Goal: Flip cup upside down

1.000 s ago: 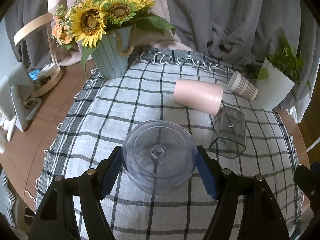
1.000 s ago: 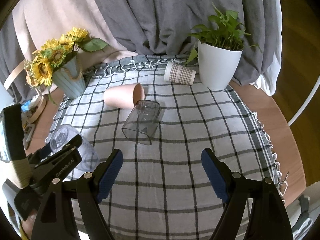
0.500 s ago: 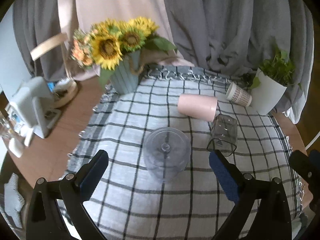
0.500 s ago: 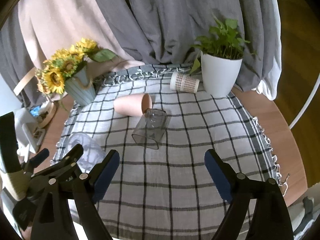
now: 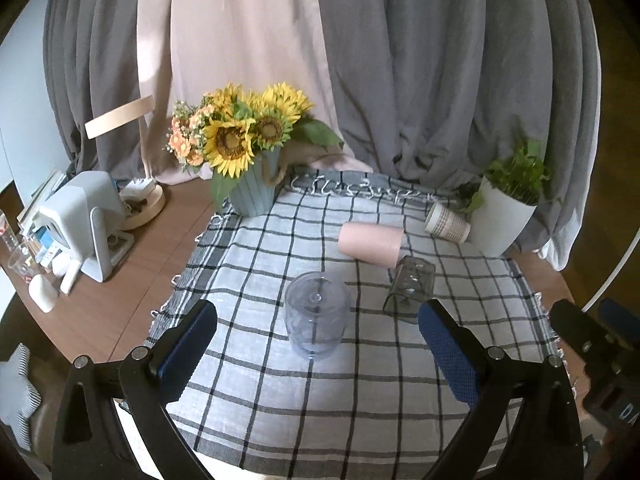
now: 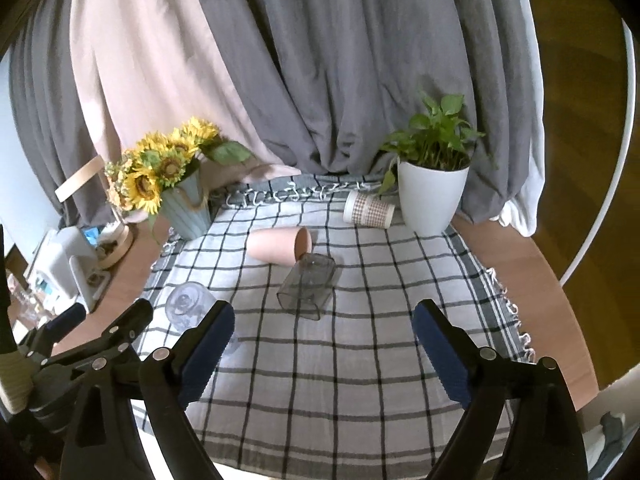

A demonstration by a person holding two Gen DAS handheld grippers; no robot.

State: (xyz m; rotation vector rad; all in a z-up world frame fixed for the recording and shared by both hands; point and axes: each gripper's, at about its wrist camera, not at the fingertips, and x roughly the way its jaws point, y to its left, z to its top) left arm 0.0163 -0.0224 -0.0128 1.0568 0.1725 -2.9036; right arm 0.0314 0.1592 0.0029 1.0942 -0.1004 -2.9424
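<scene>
The clear cup [image 5: 316, 314] stands upside down on the checked cloth [image 5: 248, 264], free between the spread jaws of the left gripper [image 5: 318, 338]; the right gripper [image 6: 322, 340] is also released. A careless sweep could knock it over. No writing is readable

In the right wrist view, the right gripper's left finger [image 6: 208, 336] covers the lower part of the clear round cup [image 6: 188, 307]. The small clutter beside the white appliance [image 5: 82, 222] is too small to identify.
</scene>
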